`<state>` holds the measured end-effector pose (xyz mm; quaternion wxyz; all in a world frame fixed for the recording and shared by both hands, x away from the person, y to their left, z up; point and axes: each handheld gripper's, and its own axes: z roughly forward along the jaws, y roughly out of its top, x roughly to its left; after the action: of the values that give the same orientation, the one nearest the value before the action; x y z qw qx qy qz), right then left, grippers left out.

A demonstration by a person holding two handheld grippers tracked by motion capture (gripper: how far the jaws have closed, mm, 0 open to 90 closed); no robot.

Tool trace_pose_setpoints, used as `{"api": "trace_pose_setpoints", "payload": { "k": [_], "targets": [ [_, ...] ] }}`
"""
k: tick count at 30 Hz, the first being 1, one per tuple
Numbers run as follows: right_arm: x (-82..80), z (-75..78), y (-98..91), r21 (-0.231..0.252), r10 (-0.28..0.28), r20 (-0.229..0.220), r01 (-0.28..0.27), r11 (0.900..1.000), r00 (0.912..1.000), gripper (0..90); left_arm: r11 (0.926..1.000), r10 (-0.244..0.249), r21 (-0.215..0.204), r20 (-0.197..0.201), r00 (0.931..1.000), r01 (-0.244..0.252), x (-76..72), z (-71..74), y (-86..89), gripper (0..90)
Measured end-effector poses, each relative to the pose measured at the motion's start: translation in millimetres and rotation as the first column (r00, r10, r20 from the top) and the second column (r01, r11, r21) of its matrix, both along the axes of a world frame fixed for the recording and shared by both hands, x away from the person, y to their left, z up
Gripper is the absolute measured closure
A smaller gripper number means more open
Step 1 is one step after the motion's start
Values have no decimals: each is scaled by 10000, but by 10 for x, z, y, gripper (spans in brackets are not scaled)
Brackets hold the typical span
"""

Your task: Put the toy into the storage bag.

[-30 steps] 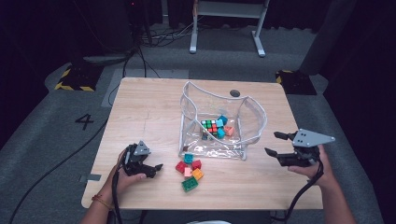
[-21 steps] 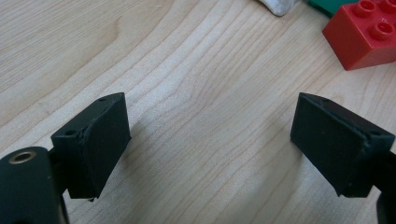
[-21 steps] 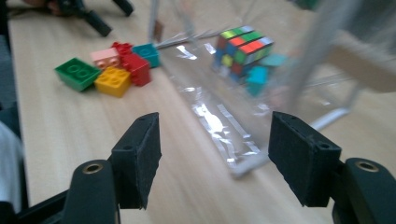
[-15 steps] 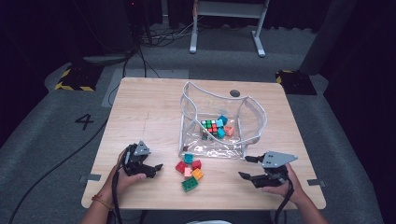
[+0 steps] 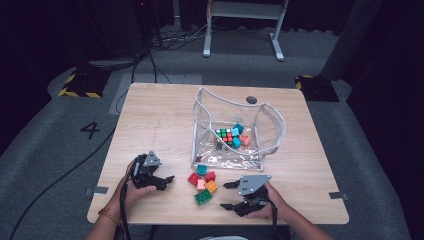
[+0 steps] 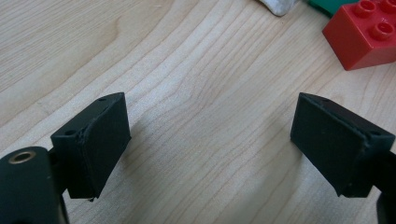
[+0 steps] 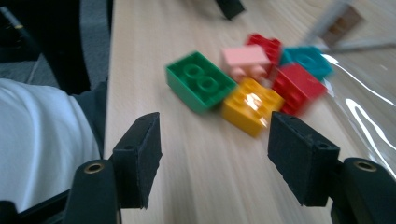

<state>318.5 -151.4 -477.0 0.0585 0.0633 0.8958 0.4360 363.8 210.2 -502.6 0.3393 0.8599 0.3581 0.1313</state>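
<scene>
Right gripper [image 7: 215, 154] jaws apart, nothing between, just been closing then reopening a little; yellow brick [image 7: 252, 106] and green brick [image 7: 200, 80] lie just ahead of them. Bricks look light, rigid, slick: pinch the flat sides. Left gripper [image 6: 210, 144] jaws wide, empty

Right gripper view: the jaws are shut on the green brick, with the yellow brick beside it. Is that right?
Not quite. In the right gripper view the right gripper is open, with only bare table between its jaws; the green brick lies ahead of it, untouched. The yellow brick is indeed beside it.
</scene>
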Motion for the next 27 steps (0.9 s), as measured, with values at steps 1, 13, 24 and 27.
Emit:
{"api": "trace_pose_setpoints", "payload": {
  "k": [1,13,24,27],
  "targets": [
    [-21,5,78,3,136,-60,-136,9999,9999,351,10000,-13,-15,-4,10000,13,1,-1,-1,120],
    [-49,-4,660,-172,1440,311,-1435,9895,9891,381,10000,-34,-17,-6,10000,34,1,-1,0,121],
    [97,-109,818,-773,1659,367,-1627,9836,9855,380,10000,-46,-4,-5,10000,46,1,0,1,121],
    [133,-146,810,-1040,1580,369,-1534,9827,9868,389,10000,-76,-4,42,10000,76,2,0,0,121]
  ]
}}
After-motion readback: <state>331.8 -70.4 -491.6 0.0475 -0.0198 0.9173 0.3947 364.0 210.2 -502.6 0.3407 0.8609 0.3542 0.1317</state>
